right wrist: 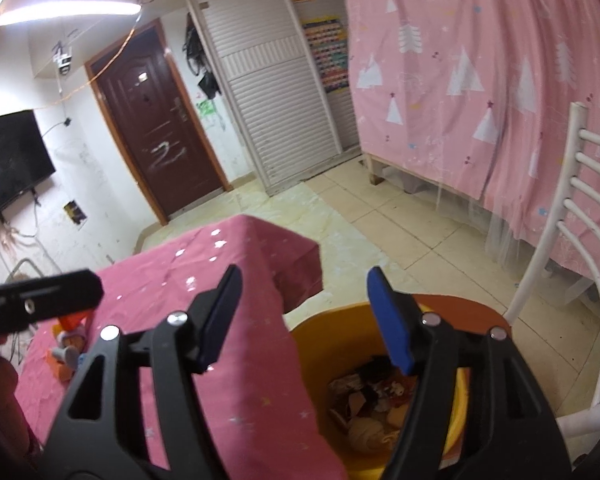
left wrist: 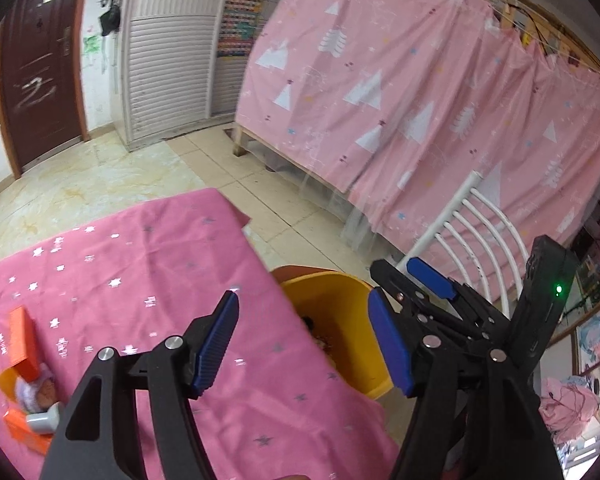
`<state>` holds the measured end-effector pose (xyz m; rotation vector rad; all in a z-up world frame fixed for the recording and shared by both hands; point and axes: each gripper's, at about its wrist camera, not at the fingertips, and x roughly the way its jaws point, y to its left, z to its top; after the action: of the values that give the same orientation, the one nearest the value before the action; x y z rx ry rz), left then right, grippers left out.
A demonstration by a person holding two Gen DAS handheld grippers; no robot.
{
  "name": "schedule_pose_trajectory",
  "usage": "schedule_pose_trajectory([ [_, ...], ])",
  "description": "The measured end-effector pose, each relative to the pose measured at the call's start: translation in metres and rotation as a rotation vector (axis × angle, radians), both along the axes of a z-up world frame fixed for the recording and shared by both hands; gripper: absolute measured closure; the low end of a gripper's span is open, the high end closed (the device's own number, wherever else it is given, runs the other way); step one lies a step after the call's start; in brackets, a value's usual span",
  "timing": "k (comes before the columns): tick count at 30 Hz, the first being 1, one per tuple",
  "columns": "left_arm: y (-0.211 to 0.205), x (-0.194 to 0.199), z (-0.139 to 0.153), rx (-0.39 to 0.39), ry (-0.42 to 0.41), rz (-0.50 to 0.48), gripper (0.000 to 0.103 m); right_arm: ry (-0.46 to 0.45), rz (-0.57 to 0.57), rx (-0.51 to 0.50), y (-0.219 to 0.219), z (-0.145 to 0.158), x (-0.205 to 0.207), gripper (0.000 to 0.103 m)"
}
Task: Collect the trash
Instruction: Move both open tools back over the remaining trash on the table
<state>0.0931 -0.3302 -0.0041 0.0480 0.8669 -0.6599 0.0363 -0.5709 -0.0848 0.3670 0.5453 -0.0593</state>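
My left gripper [left wrist: 304,344] and right gripper [right wrist: 300,316] both gaped wide, empty. The yellow bin [right wrist: 320,360] of trash [right wrist: 364,404] sat lower centre, beside the pink-clothed table [right wrist: 236,264].

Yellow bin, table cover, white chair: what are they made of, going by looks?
Yellow bin: likely moulded plastic, smooth, slightly glossy, uniform colour with a rounded rim.
Pink tablecloth: woven fabric, matte, with creases, a draped corner and printed silver stars.
White chair: probably painted metal tubing, going by its thin curved bars, light sheen and dark scuffs; painted wood cannot be ruled out.
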Motion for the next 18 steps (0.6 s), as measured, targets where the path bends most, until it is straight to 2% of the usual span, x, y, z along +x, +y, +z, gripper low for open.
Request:
schedule_pose_trajectory([
  [11, 0.069, -0.001, 0.011, 0.027, -0.055, 0.119, 0.041, 0.020, 0.109, -0.021, 0.041, 0.005, 0.013, 0.040],
  [18, 0.113, 0.009, 0.011, 0.034, -0.056, 0.187, 0.039, 0.042, 0.189, -0.051, 0.079, 0.007, 0.026, 0.040],
])
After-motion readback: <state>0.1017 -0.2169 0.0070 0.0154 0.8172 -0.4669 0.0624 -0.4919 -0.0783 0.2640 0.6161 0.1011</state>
